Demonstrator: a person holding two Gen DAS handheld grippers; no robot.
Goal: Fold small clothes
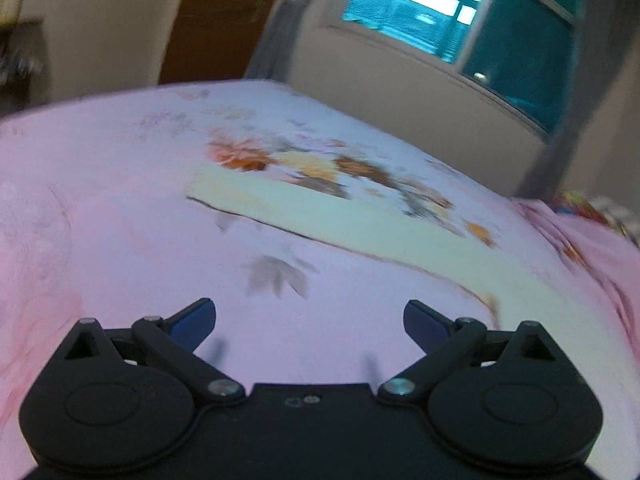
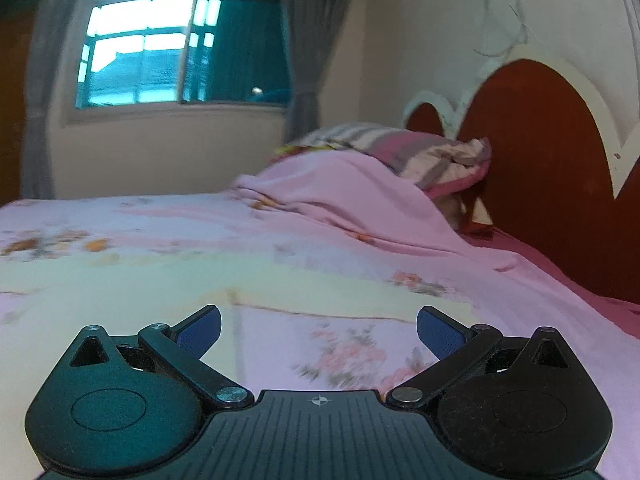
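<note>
One pale yellow-green cloth point(image 1: 280, 204) lies flat on the bed, spread as a long strip across the flowered pink sheet point(image 1: 120, 184). Left wrist view: cloth sits ahead of the left tool point(image 1: 310, 320), well apart from it, running from middle frame down toward the right edge. Right wrist view: same cloth point(image 2: 160, 276) lies just ahead of the right tool point(image 2: 319, 328), its near edge close to the fingertips; cannot tell if anything touches it. Both views blurred.

Left tool: jaws wide apart, nothing between them, only bare sheet below. Blue pads point(image 1: 196, 322) visible on both fingers. Right tool: jaws also wide apart, nothing held, blue pads point(image 2: 202, 332) showing, sheet with a pink flower print underneath.

Further out: sheet bunches up into a pink heap point(image 2: 320, 188) toward the head of the bed, striped pillow point(image 2: 420, 152) on top of it, leaning near the dark red headboard point(image 2: 540, 168) with white scalloped trim. Window point(image 2: 180, 44) with bright panes behind the bed, grey curtain point(image 2: 304, 48) hanging beside it. Left view shows the same window point(image 1: 460, 12) upper right, a brown door point(image 1: 224, 20) upper middle, cream wall point(image 1: 400, 80) below the sill.
</note>
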